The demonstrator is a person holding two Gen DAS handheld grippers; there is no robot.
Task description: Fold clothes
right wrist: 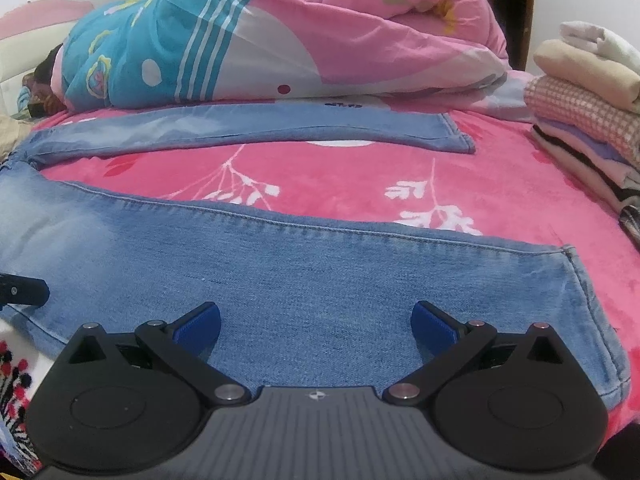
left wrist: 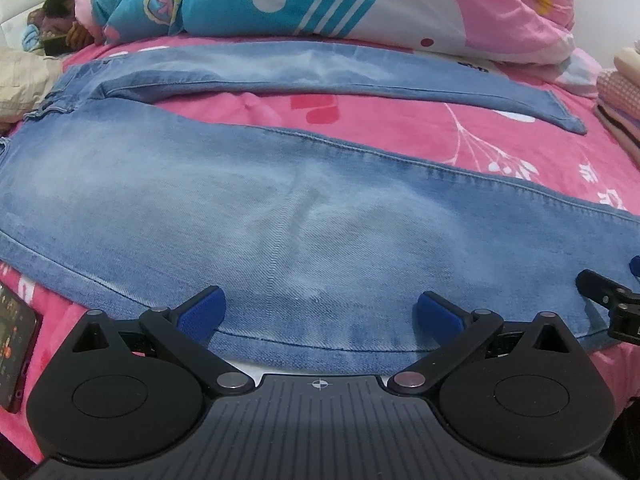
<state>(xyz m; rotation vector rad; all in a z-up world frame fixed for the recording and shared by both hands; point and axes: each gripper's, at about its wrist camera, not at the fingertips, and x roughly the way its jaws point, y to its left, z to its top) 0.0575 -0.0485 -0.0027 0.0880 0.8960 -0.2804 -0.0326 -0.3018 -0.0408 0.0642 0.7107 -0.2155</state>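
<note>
A pair of light blue jeans (left wrist: 240, 200) lies flat on the pink bed, its two legs spread apart and running to the right. My left gripper (left wrist: 320, 312) is open, its blue pads over the near leg's front edge around the thigh. My right gripper (right wrist: 316, 326) is open over the same near leg (right wrist: 320, 272), close to its hem at the right. The far leg (right wrist: 260, 128) lies by the quilt. Part of the right gripper shows at the right edge of the left wrist view (left wrist: 612, 308).
A rolled pink and blue quilt (right wrist: 280, 40) lies along the back of the bed. A stack of folded clothes (right wrist: 592, 120) stands at the right. A phone (left wrist: 16, 344) lies at the near left edge. The pink floral blanket (right wrist: 360, 176) shows between the legs.
</note>
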